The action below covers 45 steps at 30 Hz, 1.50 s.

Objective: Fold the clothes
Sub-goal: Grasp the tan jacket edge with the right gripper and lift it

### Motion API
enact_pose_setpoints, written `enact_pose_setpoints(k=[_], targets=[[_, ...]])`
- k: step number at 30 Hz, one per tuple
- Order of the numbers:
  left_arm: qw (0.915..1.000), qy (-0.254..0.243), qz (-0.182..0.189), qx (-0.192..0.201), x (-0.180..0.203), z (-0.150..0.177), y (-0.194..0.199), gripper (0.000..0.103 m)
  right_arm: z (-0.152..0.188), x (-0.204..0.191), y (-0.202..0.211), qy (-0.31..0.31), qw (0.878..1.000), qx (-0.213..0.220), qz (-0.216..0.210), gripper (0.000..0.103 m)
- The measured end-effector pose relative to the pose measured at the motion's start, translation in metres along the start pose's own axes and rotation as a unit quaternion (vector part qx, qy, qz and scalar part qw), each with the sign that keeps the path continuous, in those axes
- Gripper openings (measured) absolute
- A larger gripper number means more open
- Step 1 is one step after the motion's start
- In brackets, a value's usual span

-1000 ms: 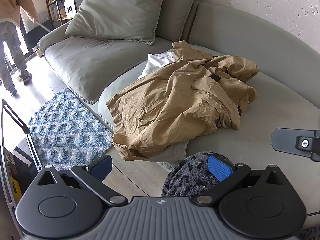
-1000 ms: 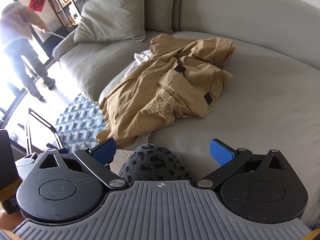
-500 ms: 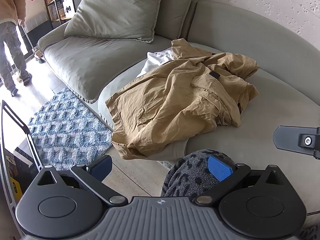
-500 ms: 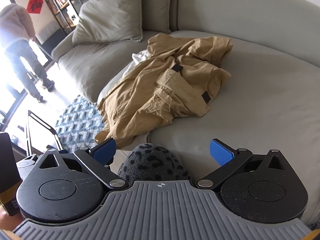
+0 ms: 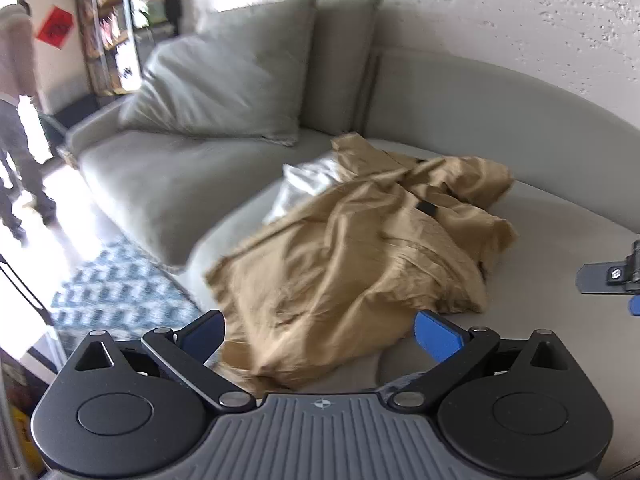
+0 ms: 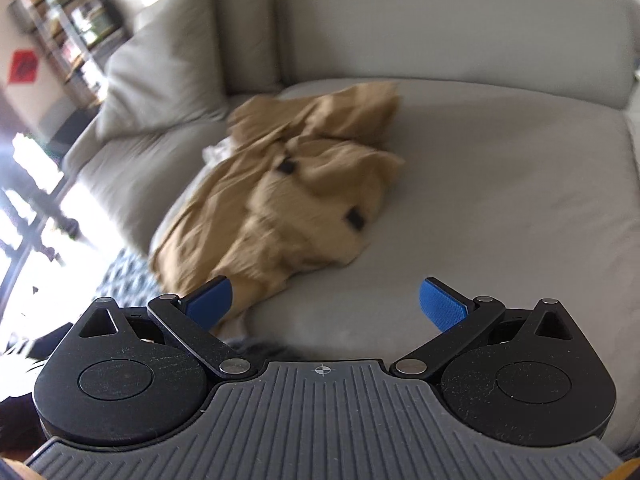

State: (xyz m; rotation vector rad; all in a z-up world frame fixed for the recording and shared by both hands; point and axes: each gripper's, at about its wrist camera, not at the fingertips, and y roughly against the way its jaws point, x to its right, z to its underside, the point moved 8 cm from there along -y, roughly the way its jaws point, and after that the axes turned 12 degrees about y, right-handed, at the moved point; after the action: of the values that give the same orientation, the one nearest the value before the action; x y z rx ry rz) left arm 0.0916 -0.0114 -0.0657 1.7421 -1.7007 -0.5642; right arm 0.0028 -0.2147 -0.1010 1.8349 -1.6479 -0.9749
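A crumpled tan garment (image 5: 360,256) with small black tabs lies in a heap on the grey sofa seat (image 5: 560,240), its near edge hanging over the seat's front. White cloth (image 5: 304,184) shows under its far side. My left gripper (image 5: 320,334) is open, just above the garment's near hem, with nothing between its blue pads. In the right wrist view the same tan garment (image 6: 288,196) is blurred. My right gripper (image 6: 324,302) is open over bare seat, to the right of the garment's near edge. Part of the right gripper (image 5: 612,276) shows at the left view's right edge.
A large grey cushion (image 5: 224,84) leans on the sofa back at the left. A blue patterned rug (image 5: 116,296) covers the floor beside the sofa. A person's legs (image 5: 20,168) are at the far left, near a bookshelf (image 5: 120,20). The curved backrest (image 6: 440,28) rims the seat.
Both grippers have moved forward and up toward the garment. The spotted dark fabric below them has almost dropped out of view. Both stay open.
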Motion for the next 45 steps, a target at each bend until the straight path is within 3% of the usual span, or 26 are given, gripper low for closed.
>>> enact_pose_setpoints(k=[3, 7, 9, 11, 14, 17, 19, 23, 25, 29, 31, 32, 33, 34, 36, 39, 45], targets=[[0.9991, 0.026, 0.016, -0.031, -0.003, 0.000, -0.018, 0.101, -0.001, 0.018, -0.017, -0.005, 1.000, -0.002, 0.022, 0.103], [0.9999, 0.002, -0.007, -0.011, -0.005, -0.003, -0.035, 0.101, -0.002, 0.034, -0.046, -0.017, 0.999, 0.001, 0.029, 0.102], [1.0000, -0.006, -0.003, 0.001, -0.004, -0.007, -0.042, 0.101, -0.001, 0.038, -0.067, -0.033, 0.999, -0.016, 0.011, 0.093], [0.9994, 0.008, 0.029, 0.015, -0.001, -0.013, -0.049, 0.101, -0.001, 0.040, -0.090, -0.048, 0.998, -0.036, -0.011, 0.071], [0.9987, 0.032, 0.037, 0.014, 0.002, -0.022, -0.064, 0.102, -0.006, 0.039, -0.120, -0.061, 0.997, -0.049, -0.023, 0.067], [0.9995, 0.024, 0.001, -0.020, 0.006, -0.028, -0.086, 0.102, -0.021, 0.040, -0.135, -0.064, 0.998, -0.022, -0.009, 0.067], [0.9993, 0.025, 0.010, -0.024, 0.009, -0.032, -0.094, 0.102, -0.034, 0.045, -0.144, -0.067, 0.998, -0.003, 0.001, 0.069], [0.9981, 0.034, 0.038, -0.034, 0.014, -0.037, -0.108, 0.102, -0.059, 0.058, -0.164, -0.090, 0.995, 0.028, 0.015, 0.093], [0.9976, 0.044, 0.041, -0.035, 0.013, -0.036, -0.111, 0.101, -0.069, 0.068, -0.176, -0.113, 0.993, 0.038, 0.022, 0.097], [0.9970, 0.047, 0.046, -0.041, 0.012, -0.031, -0.112, 0.101, -0.078, 0.080, -0.211, -0.157, 0.987, 0.027, 0.024, 0.100], [0.9974, 0.042, 0.043, -0.040, 0.011, -0.030, -0.111, 0.101, -0.077, 0.077, -0.232, -0.172, 0.985, 0.009, 0.002, 0.099], [0.9977, 0.042, 0.039, -0.037, 0.010, -0.030, -0.110, 0.101, -0.077, 0.073, -0.238, -0.177, 0.984, 0.005, -0.014, 0.084], [0.9979, 0.042, 0.036, -0.033, 0.008, -0.030, -0.107, 0.101, -0.077, 0.068, -0.242, -0.179, 0.983, 0.007, -0.039, 0.063], [0.9981, 0.043, 0.034, -0.029, 0.006, -0.031, -0.105, 0.101, -0.078, 0.064, -0.242, -0.179, 0.982, 0.013, -0.053, 0.001], [0.9982, 0.046, 0.032, -0.020, 0.002, -0.031, -0.098, 0.101, -0.083, 0.058, -0.226, -0.163, 0.985, 0.044, -0.042, 0.003], [0.9985, 0.038, 0.039, -0.010, 0.001, -0.030, -0.082, 0.101, -0.101, 0.061, -0.169, -0.128, 0.984, 0.124, -0.008, 0.003], [0.9961, -0.022, 0.085, -0.003, 0.026, -0.020, -0.043, 0.101, -0.101, 0.120, 0.004, -0.171, 0.947, 0.268, 0.046, 0.003]])
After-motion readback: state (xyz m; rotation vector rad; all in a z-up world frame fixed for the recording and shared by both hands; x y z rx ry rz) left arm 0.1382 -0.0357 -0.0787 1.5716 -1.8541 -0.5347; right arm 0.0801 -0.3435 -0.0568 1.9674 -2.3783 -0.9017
